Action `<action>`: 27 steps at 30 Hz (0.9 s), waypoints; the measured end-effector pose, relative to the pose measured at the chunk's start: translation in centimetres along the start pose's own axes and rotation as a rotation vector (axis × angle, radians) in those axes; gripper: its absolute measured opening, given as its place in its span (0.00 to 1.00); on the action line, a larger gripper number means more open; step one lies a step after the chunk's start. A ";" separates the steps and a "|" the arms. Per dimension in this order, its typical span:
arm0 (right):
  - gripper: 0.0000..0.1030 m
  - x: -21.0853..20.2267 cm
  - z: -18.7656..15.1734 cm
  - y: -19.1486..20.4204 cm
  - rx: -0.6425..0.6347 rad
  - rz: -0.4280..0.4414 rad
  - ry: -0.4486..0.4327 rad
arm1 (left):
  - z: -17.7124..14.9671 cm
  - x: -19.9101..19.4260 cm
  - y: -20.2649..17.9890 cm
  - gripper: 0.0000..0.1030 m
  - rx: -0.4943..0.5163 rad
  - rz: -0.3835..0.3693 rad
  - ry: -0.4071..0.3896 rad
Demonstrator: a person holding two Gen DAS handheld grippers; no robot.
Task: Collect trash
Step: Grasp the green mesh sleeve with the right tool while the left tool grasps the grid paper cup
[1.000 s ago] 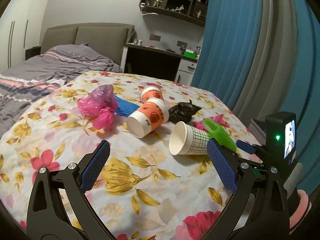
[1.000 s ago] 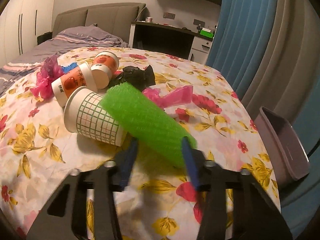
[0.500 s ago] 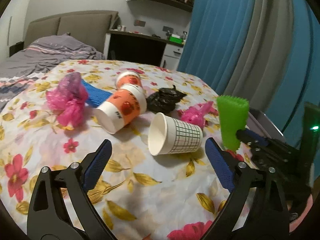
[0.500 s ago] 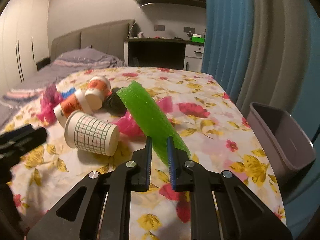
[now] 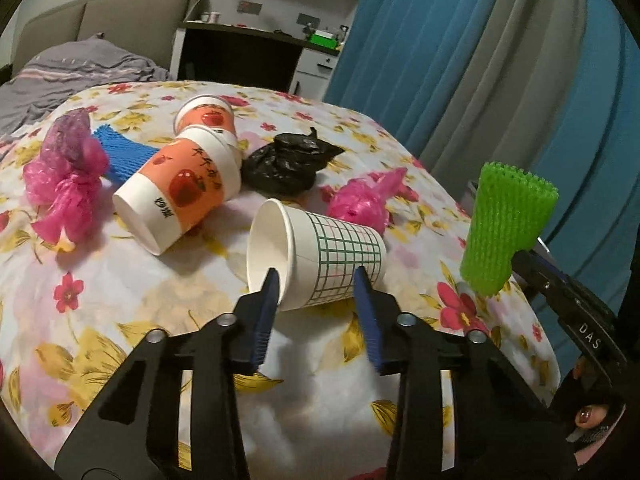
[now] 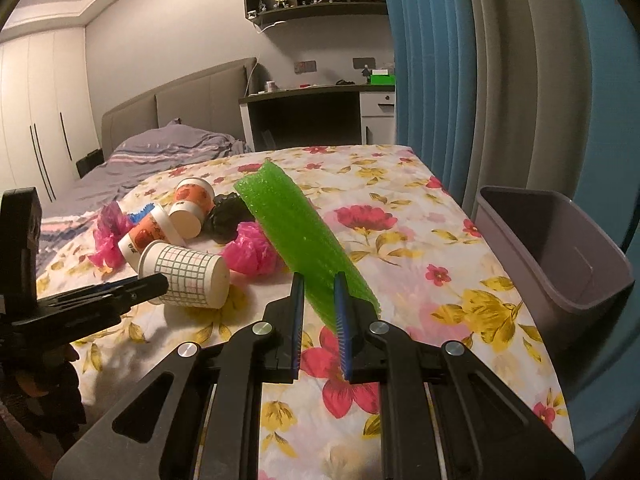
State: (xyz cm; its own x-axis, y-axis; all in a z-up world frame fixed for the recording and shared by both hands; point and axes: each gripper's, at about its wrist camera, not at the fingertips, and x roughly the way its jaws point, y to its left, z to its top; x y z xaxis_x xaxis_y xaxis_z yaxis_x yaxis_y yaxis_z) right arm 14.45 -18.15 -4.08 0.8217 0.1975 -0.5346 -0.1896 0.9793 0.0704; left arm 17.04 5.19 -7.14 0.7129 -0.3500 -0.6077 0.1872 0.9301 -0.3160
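Note:
A white paper cup with a green grid (image 5: 320, 252) lies on its side on the flowered bedspread (image 5: 120, 300). My left gripper (image 5: 317, 280) is low over it, and its jaws are closing with the near side of the cup between the tips. I cannot see the pads pressing it. My right gripper (image 6: 318, 280) is shut on a green foam net sleeve (image 6: 296, 232) and holds it tilted above the bed. The left wrist view shows that sleeve (image 5: 504, 224) upright at the right. Two orange cups (image 5: 180, 196), a black bag (image 5: 288, 164) and pink bags (image 5: 64, 192) lie behind.
A grey-purple bin (image 6: 560, 248) stands beside the bed's right edge, by the blue and grey curtain (image 6: 500, 60). A blue foam sleeve (image 5: 120, 152) lies behind the orange cups. A desk (image 6: 304, 112) and a headboard are at the back. A hand (image 5: 592, 420) shows at bottom right.
My left gripper came down and forward to the grid cup, and its jaws narrowed from wide open. My right gripper closed on the green sleeve and lifted it off the bed.

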 end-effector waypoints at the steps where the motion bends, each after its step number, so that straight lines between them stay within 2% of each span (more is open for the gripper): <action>1: 0.15 -0.1 0.0 -0.1 0.003 0.003 0.000 | 0.0 0.0 -0.2 0.26 0.004 -0.002 0.000; 4: 0.15 -0.4 -0.2 -0.3 0.019 0.014 0.000 | -0.2 -0.2 -0.6 0.13 0.012 -0.012 -0.001; 8: 0.15 -0.8 -0.4 -0.4 0.029 0.018 -0.004 | -0.3 -0.9 -1.4 0.02 0.024 -0.024 -0.019; 17: 0.15 -2.3 -0.8 -1.1 0.055 0.011 -0.024 | -0.5 -3.6 -3.2 0.02 0.012 -0.041 -0.098; 24: 0.15 -3.9 -1.1 -1.6 0.070 0.008 -0.050 | -1.3 -5.4 -4.4 0.02 0.010 0.038 -0.128; 27: 0.15 -4.7 -1.1 -1.8 0.073 0.006 -0.062 | -1.5 -5.7 -5.0 0.02 0.019 0.036 -0.132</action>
State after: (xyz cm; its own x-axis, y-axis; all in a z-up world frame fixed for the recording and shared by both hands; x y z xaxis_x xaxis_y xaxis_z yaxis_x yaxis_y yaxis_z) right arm 10.37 -20.88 -2.64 0.8527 0.2036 -0.4811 -0.1566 0.9782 0.1363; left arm 11.01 2.35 -3.15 0.8019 -0.2994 -0.5170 0.1716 0.9443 -0.2808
